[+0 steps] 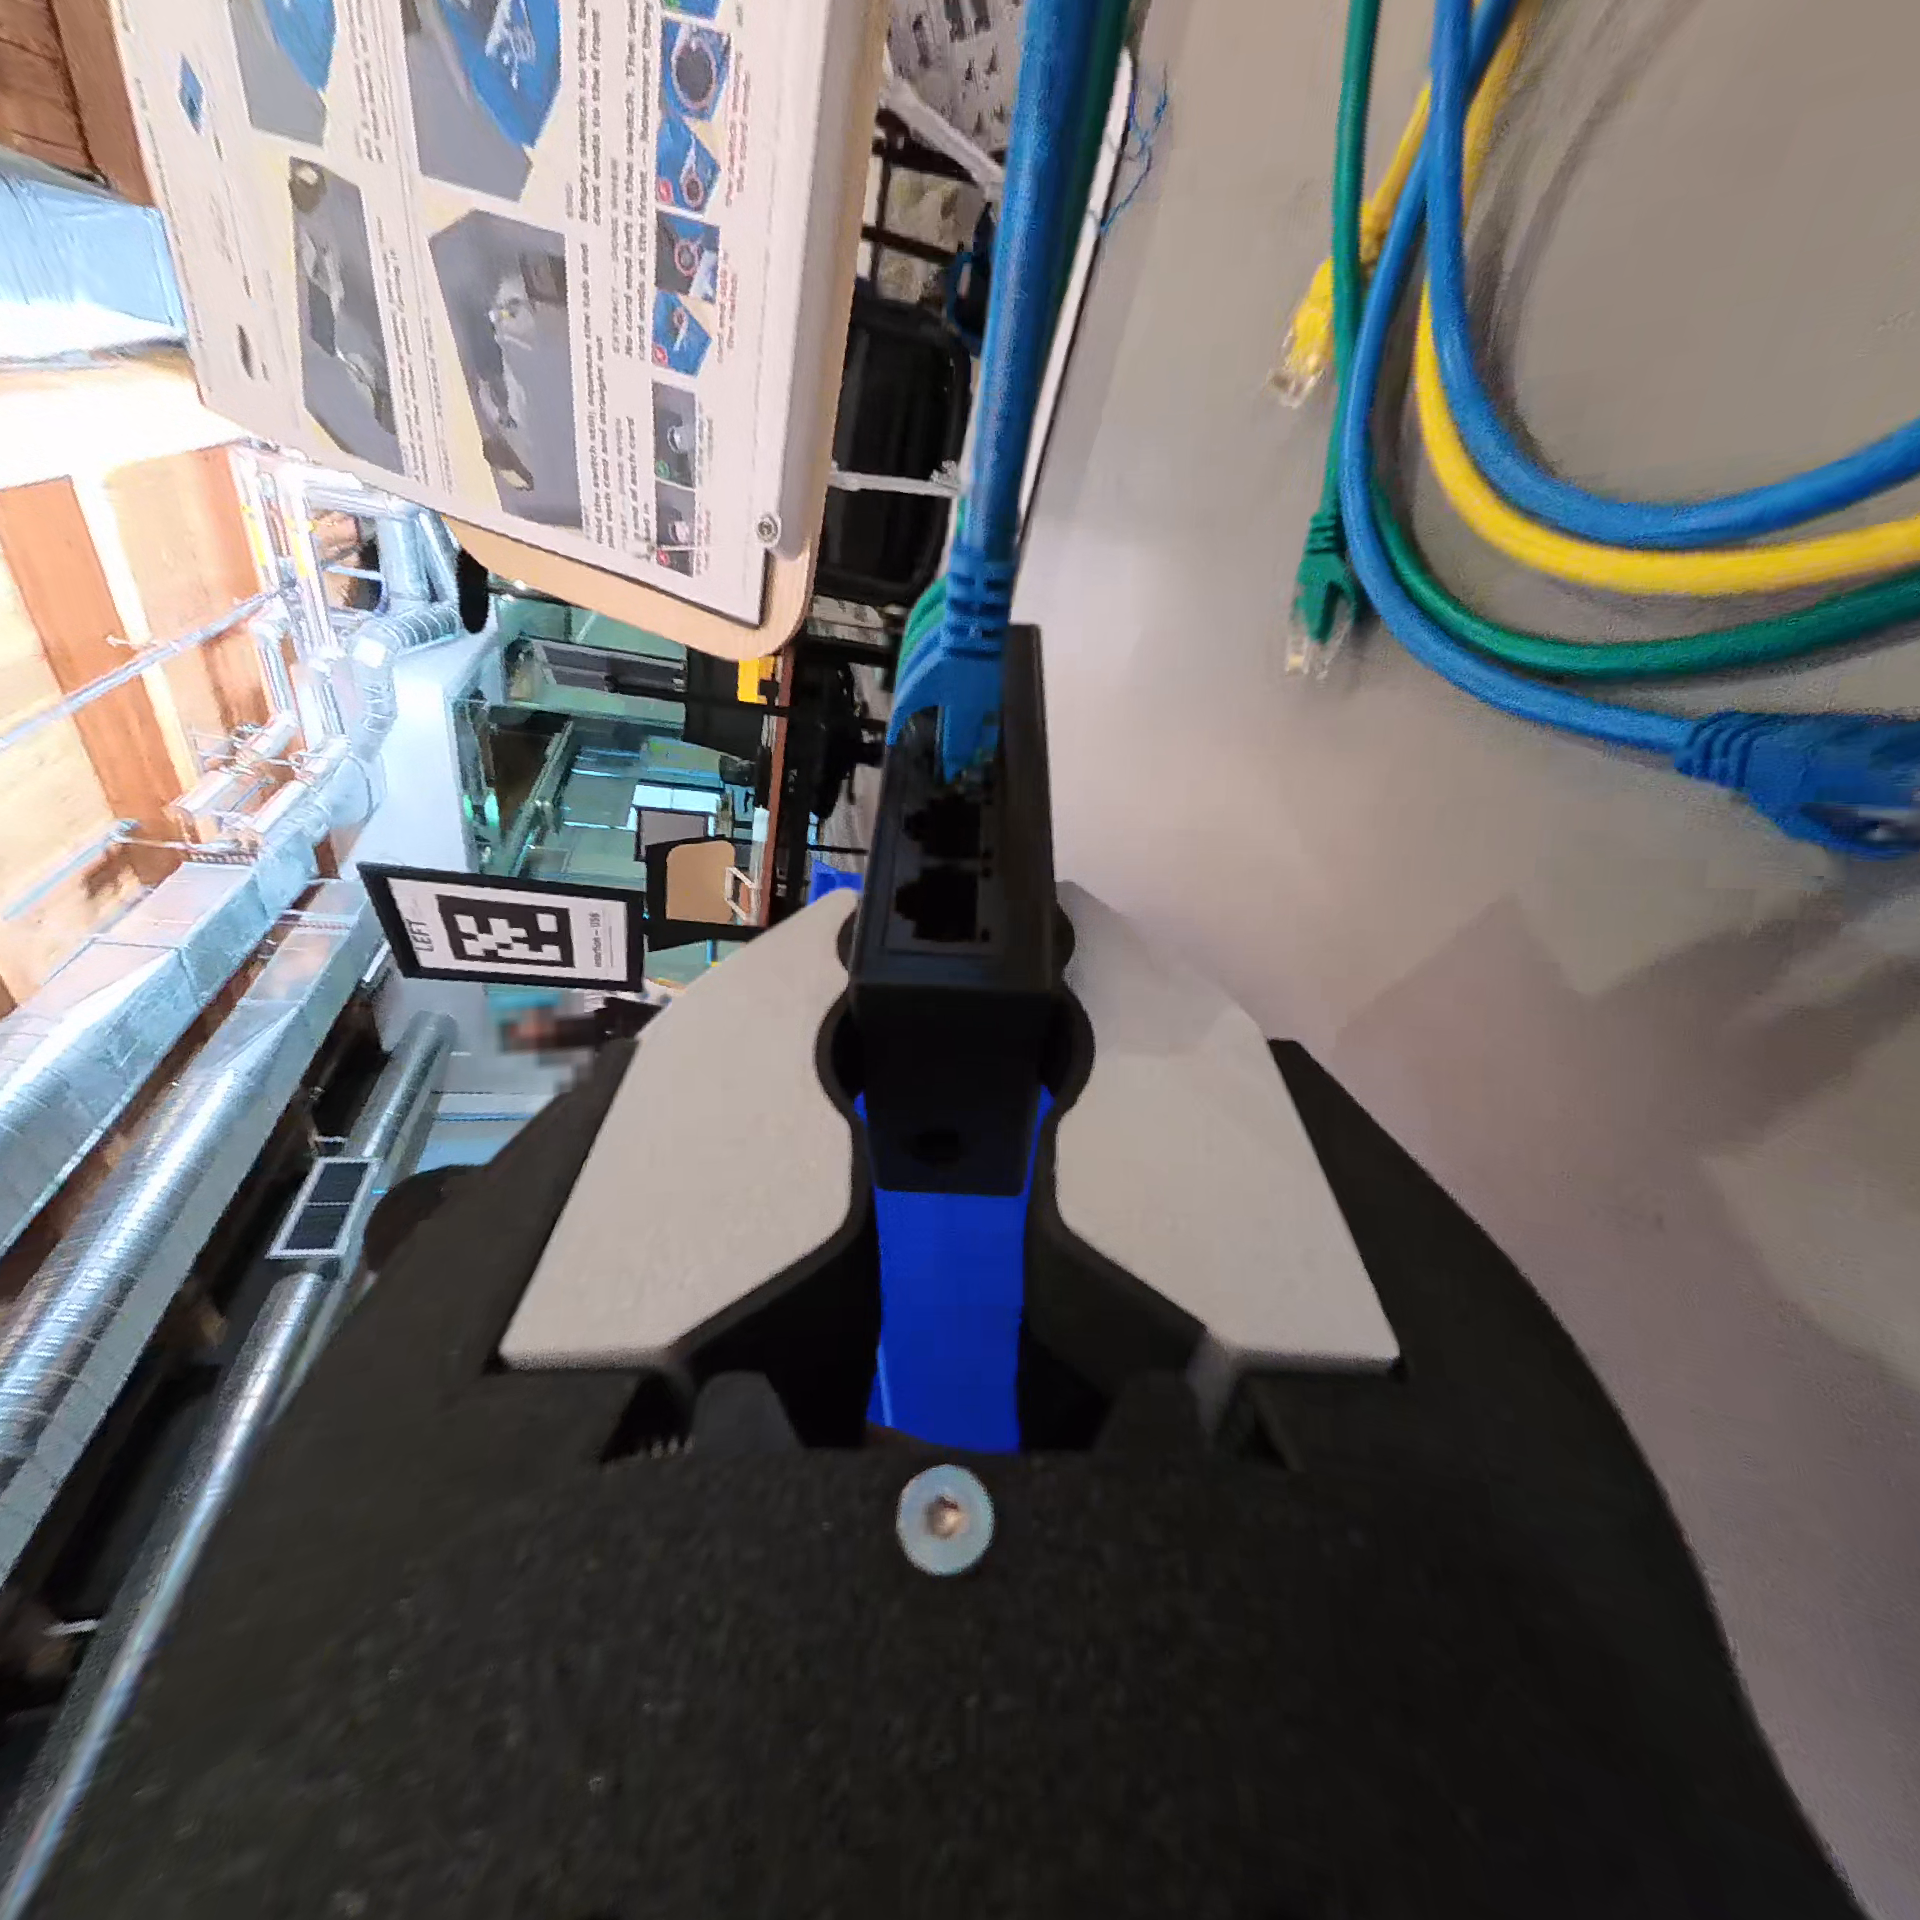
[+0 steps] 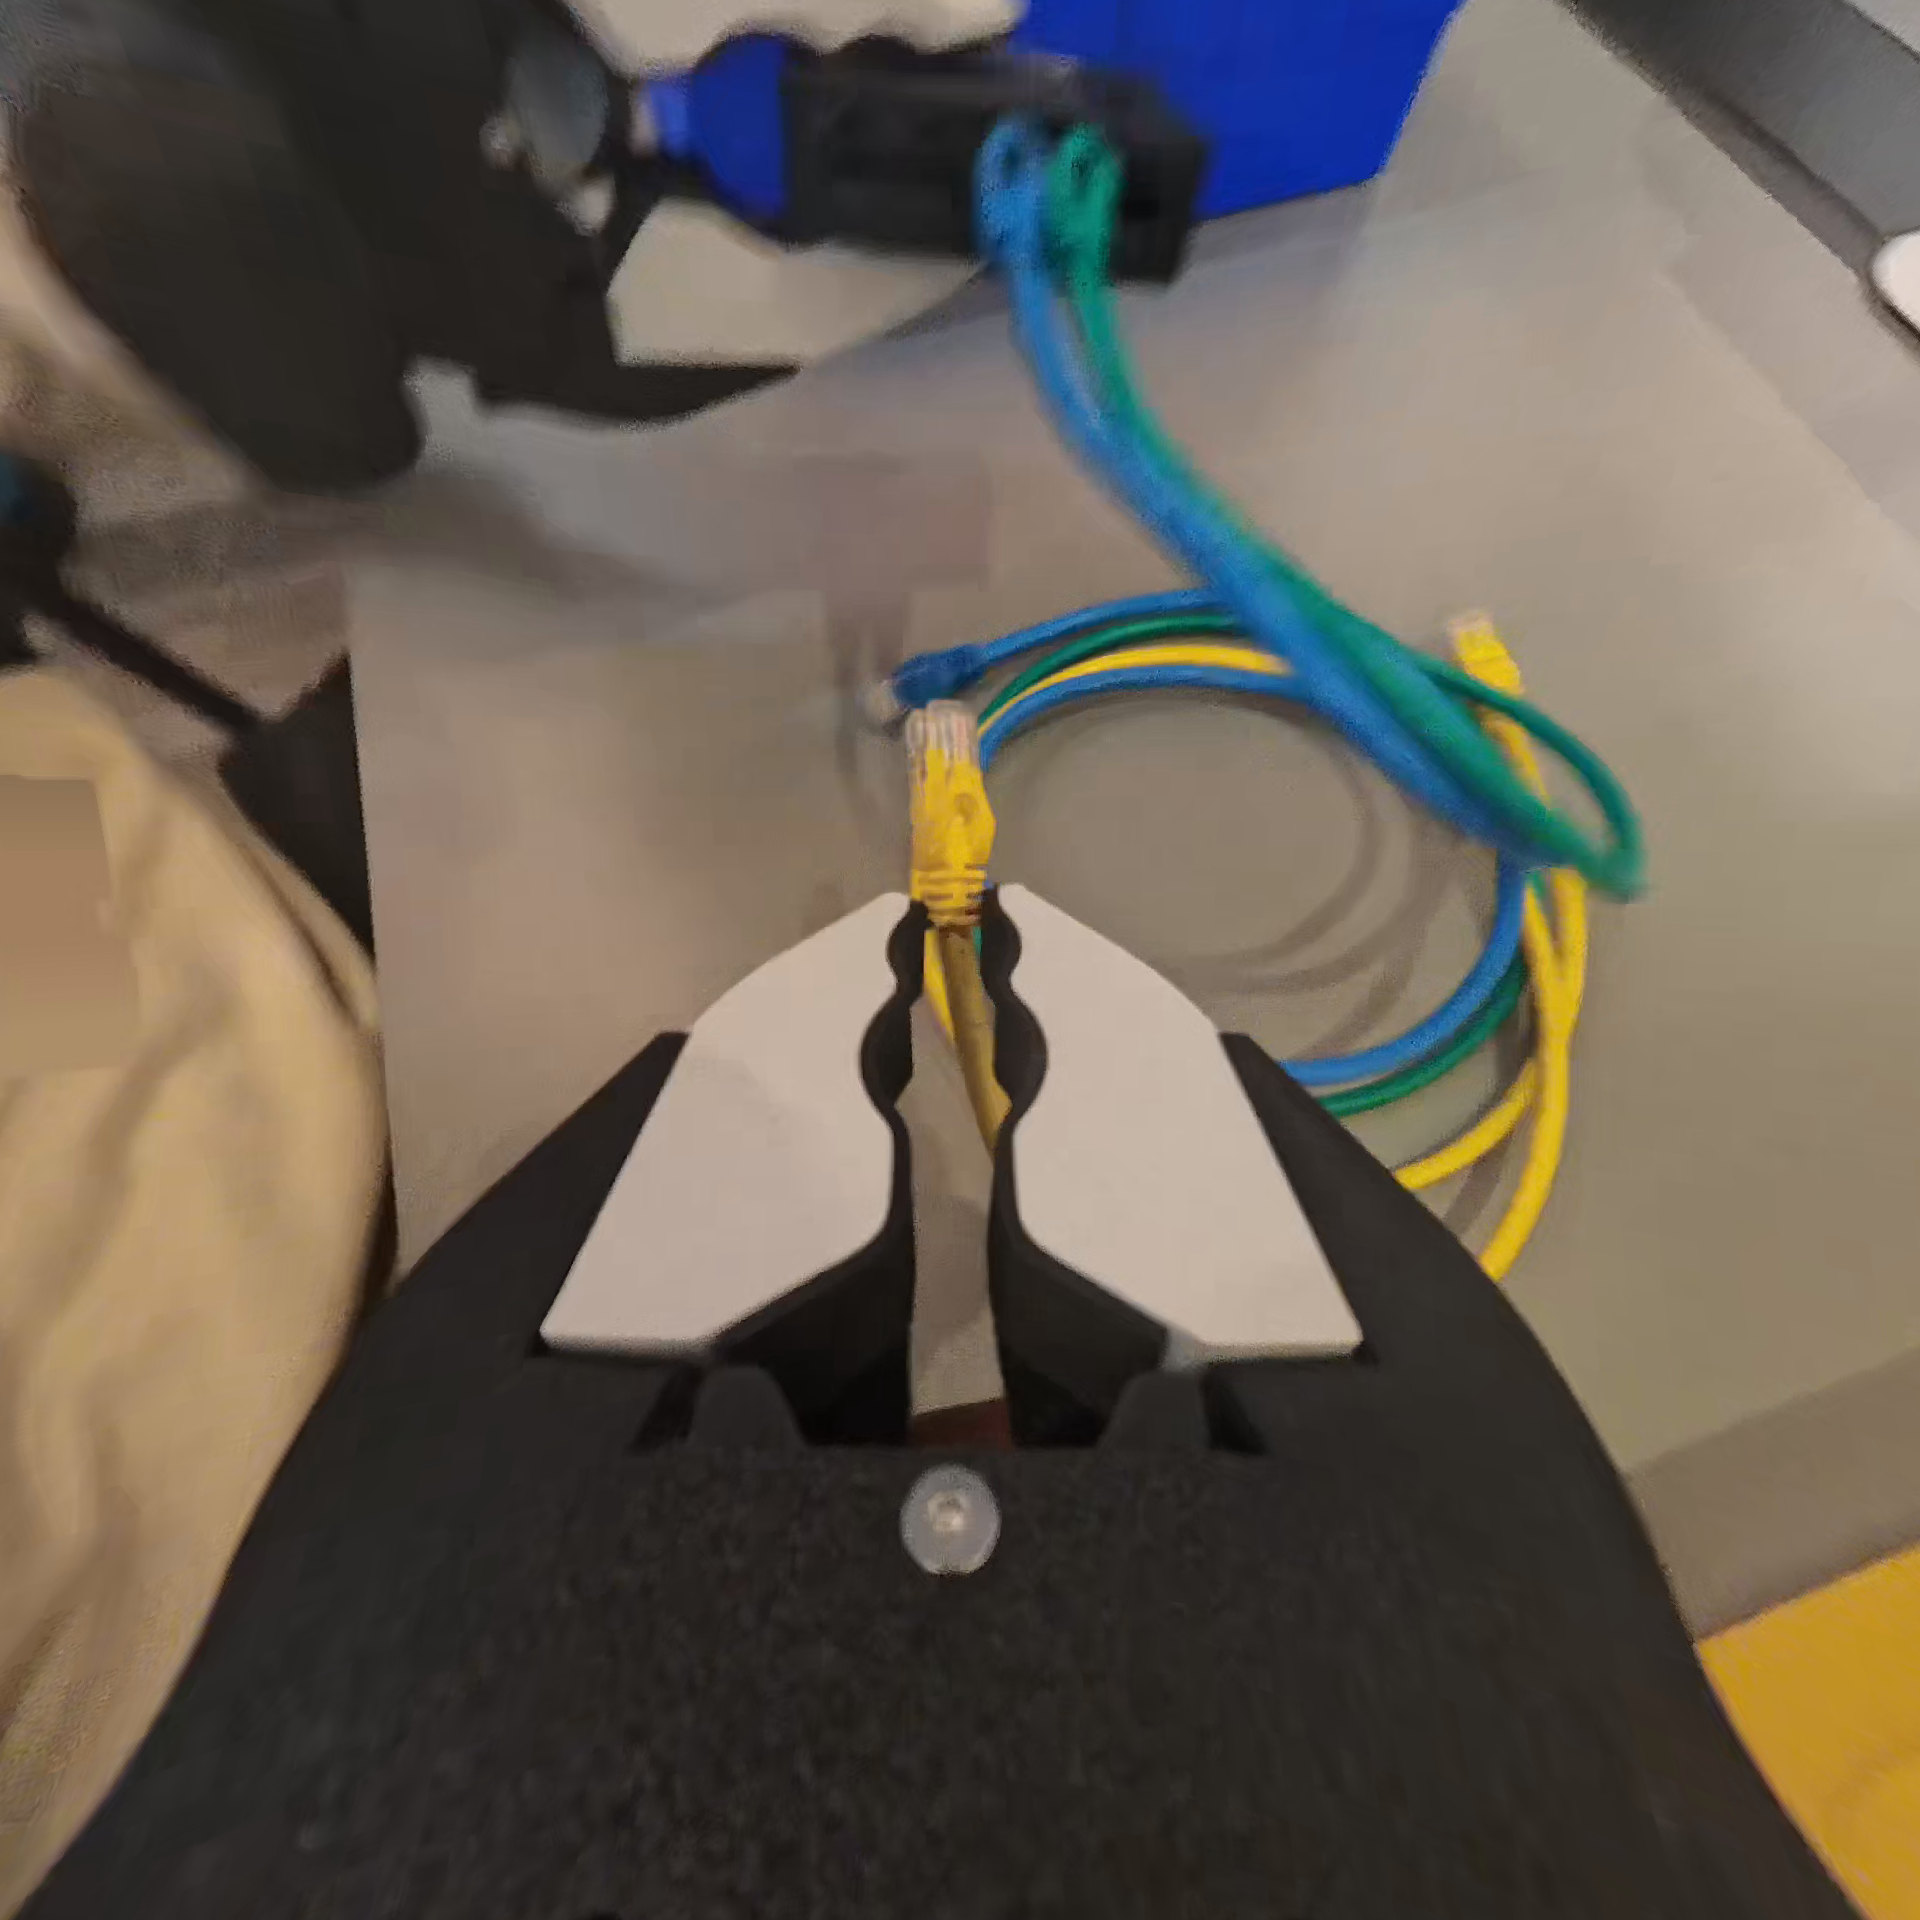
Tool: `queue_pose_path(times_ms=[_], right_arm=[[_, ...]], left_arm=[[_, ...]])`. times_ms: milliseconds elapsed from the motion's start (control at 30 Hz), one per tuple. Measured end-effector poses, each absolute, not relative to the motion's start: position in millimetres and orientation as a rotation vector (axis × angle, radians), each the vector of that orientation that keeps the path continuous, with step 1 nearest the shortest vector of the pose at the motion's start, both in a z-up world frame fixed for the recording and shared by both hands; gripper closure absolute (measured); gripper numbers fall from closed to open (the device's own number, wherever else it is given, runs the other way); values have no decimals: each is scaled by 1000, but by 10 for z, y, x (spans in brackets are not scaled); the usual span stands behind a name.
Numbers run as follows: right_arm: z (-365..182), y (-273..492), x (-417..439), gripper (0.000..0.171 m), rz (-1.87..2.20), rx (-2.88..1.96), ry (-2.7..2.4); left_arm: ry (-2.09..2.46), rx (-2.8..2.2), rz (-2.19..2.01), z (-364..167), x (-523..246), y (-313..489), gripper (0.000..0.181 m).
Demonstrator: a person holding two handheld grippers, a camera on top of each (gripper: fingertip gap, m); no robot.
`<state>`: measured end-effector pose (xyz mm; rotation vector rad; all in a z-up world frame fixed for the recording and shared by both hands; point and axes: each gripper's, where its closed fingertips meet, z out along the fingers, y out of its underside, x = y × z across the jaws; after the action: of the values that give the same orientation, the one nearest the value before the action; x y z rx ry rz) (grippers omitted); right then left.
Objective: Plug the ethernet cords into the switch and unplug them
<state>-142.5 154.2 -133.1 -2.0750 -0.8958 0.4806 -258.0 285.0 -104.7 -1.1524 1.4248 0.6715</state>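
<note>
Two cords already seated in switch, blue & green. Nearest: R gripper clenched on yellow cord just behind plug, held above table. Farther off: L gripper clamped round switch body, lifted. Plugging step, third cord. Next probably needs plug lined up w/ a free port, then pushed in.

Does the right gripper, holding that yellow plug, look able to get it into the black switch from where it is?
Probably yes. The right gripper grips the yellow plug with its tip forward, and the left gripper holds the switch with two empty ports facing out beside the blue plug; nothing lies between.
</note>
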Motion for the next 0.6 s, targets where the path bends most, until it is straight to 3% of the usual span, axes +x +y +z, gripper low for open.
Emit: queue_pose_path(times_ms=[100, 267, 433, 600], right_arm=[[-1567, 1496, -1429, 160, 340, -2097, -1029], [-1612, 1489, -1511, 145, 284, -2090, -1096], [-1396, 1528, -1223, 148, 239, -2092, -944], [-1774, 1547, -1216, 144, 51, -2154, -1101]], left_arm=[[1418, -1157, 656, -1046, -2584, 2871, 152], [1409, -1202, 644, -1068, -2677, 2924, 152], [1229, -1299, 588, -575, -3032, 3139, 152], [1105, -1310, 611, -149, -3360, 3199, 152]])
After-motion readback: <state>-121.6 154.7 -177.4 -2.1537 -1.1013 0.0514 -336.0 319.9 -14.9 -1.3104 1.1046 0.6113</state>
